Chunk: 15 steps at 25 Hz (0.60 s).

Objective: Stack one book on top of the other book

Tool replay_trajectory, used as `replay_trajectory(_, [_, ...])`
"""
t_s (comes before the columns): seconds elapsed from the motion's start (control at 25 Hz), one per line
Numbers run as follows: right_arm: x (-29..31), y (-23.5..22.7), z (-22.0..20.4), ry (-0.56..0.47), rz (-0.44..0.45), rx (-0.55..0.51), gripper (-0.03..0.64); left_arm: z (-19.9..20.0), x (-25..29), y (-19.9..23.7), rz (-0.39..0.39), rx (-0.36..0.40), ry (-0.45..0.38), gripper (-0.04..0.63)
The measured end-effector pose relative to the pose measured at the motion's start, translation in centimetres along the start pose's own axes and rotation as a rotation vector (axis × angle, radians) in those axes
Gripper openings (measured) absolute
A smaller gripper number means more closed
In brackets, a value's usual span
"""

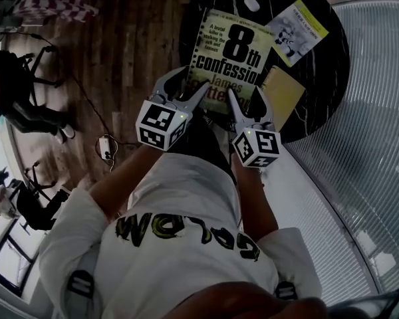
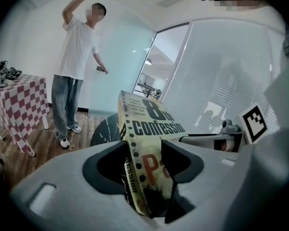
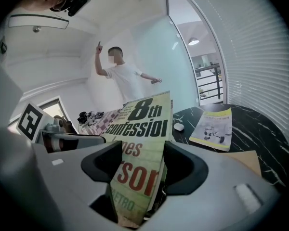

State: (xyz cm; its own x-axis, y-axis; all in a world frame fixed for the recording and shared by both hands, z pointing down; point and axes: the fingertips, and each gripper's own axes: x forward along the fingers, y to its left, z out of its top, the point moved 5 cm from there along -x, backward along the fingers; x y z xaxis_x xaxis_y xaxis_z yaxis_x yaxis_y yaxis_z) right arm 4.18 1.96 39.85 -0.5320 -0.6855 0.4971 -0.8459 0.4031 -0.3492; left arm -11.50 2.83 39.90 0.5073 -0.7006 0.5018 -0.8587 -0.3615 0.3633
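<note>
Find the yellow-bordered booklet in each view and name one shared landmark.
Head view: yellow-bordered booklet upper right, on the black table.
Left gripper view: not in it.
Right gripper view: booklet right of centre, flat on the table.
Shared landmark: the 8th confession book, in all three views.

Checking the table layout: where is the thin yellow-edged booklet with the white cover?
In the head view the thin yellow-edged booklet lies flat at the upper right of the round black marble table, right of the cream paperback.
</note>
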Motion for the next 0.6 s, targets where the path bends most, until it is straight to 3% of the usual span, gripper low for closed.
replay_trajectory(0.36, [-1.1, 0.8, 1.4, -0.028, 0.013, -0.016, 0.279, 1.4, -1.3, -0.8, 0.018, 0.004, -0.027, 0.239])
replay_trajectory(0.6, [-1.8, 0.9, 1.7, -0.033, -0.019, -0.011, 0.279, 1.7, -1.3, -1.1, -0.013, 0.002, -0.018, 0.239])
